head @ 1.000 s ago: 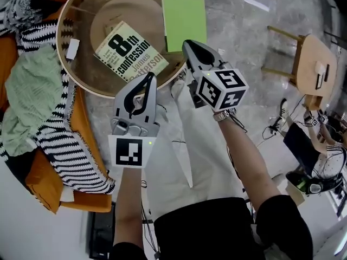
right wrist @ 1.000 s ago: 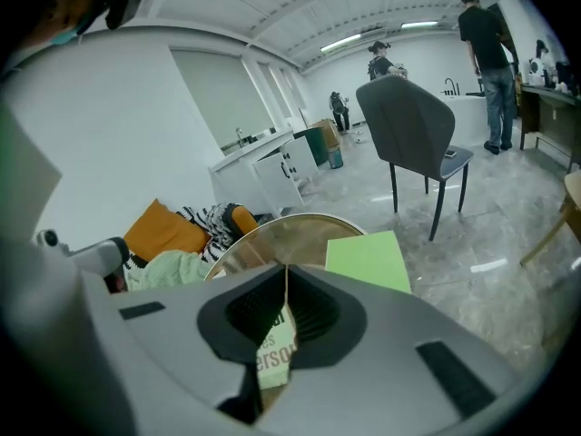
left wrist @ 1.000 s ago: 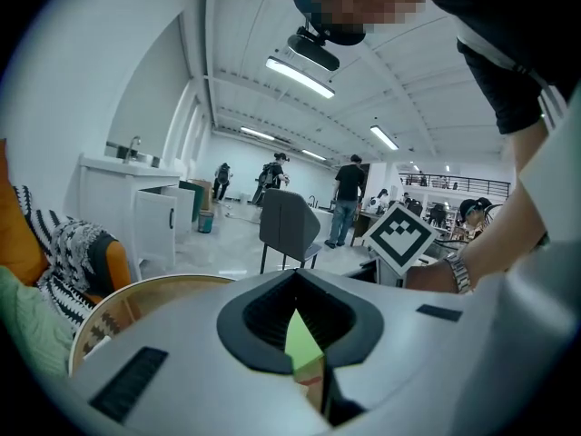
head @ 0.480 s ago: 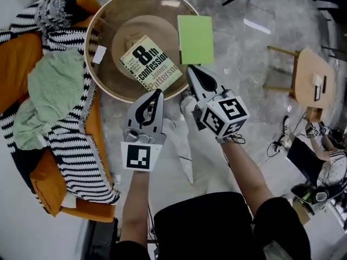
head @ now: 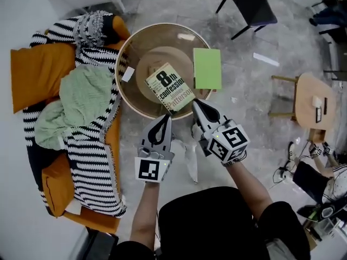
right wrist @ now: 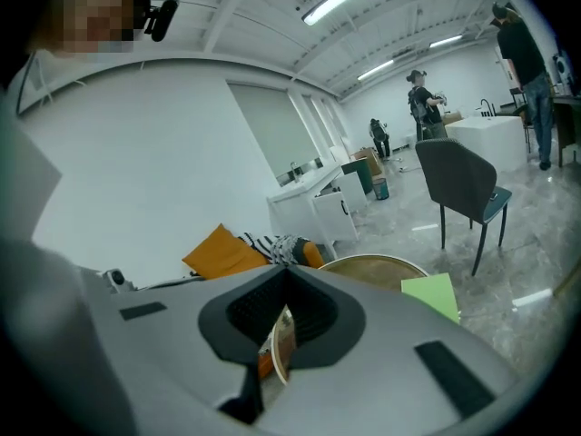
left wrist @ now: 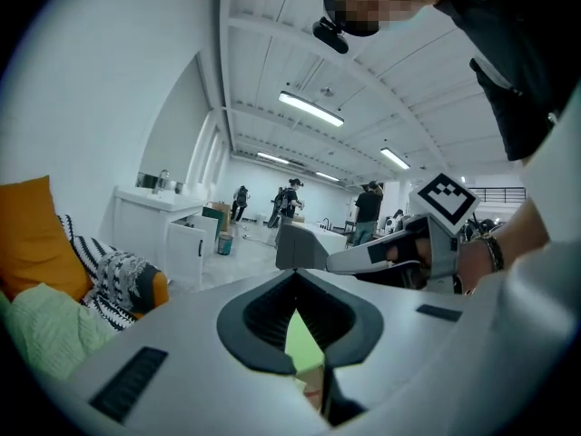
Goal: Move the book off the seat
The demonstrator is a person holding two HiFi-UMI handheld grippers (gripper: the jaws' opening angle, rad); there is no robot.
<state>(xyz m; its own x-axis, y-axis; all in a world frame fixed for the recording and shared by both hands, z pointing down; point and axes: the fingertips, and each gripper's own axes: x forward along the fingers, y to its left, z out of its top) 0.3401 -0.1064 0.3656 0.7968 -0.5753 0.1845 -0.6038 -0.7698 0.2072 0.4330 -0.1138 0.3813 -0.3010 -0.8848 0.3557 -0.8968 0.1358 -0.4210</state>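
Observation:
The book (head: 169, 86), with "8th confession" on its cover, lies flat on the round glass table (head: 132, 93), not on the orange sofa seat (head: 33, 69). A green book (head: 207, 68) lies beside it at the table's right edge, and it also shows in the right gripper view (right wrist: 431, 293). My left gripper (head: 166, 118) hangs just short of the table's near rim, shut and empty. My right gripper (head: 196, 103) is shut and empty too, its tip over the near rim close to the book's corner. Neither gripper touches the book.
A striped blanket (head: 89, 161) and a green throw (head: 81, 99) cover the sofa at the left. A dark chair (head: 249, 3) stands beyond the table, a small wooden table (head: 313, 99) at the right. People stand far back in the room (left wrist: 289, 200).
Both grippers have risen and drawn back from the table toward me. The view has lifted, so the table and sofa look smaller. The book has not moved on the table.

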